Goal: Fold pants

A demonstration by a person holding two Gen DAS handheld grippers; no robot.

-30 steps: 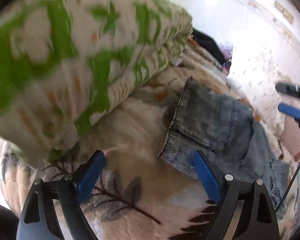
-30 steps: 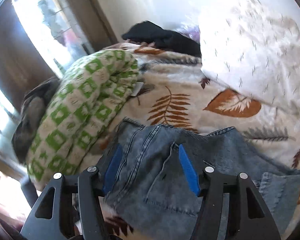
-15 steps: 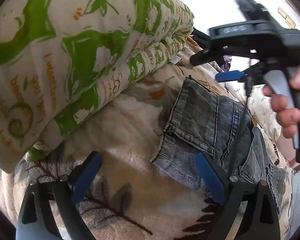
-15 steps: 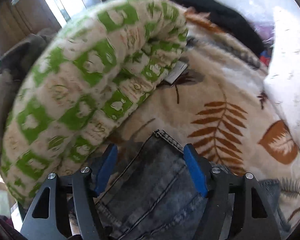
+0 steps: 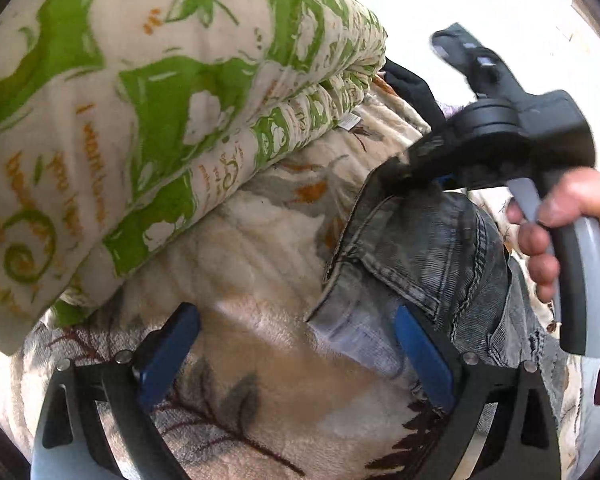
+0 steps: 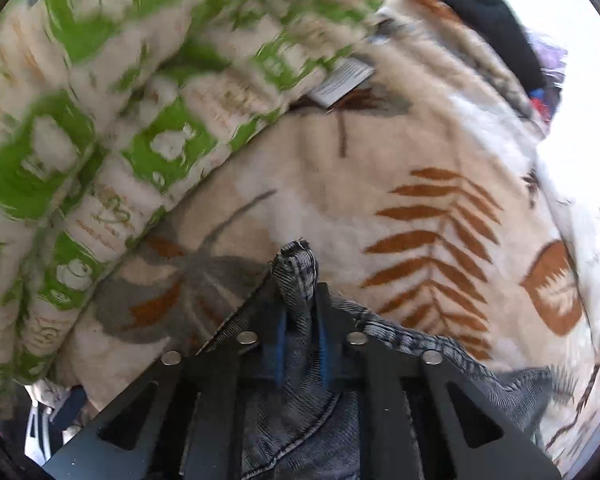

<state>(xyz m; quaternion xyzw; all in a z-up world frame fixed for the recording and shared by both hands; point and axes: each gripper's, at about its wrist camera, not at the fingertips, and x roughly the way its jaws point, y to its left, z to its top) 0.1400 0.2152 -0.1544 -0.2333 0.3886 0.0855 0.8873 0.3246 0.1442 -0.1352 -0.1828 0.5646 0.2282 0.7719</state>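
Denim is what you handle: the pants (image 5: 424, 264) lie on the leaf-print blanket (image 5: 260, 264), at about 3 o'clock in the left wrist view, just beside the green quilt (image 5: 160, 120). Your left gripper (image 5: 296, 350) is wide open, one pad over the near hem, so bring it a little toward 3 o'clock and close on that corner. Your right gripper (image 6: 302, 328) is closed on the far corner of the pants; hold it firmly. I judge you should lift both corners together, level, so the fold lands straight.
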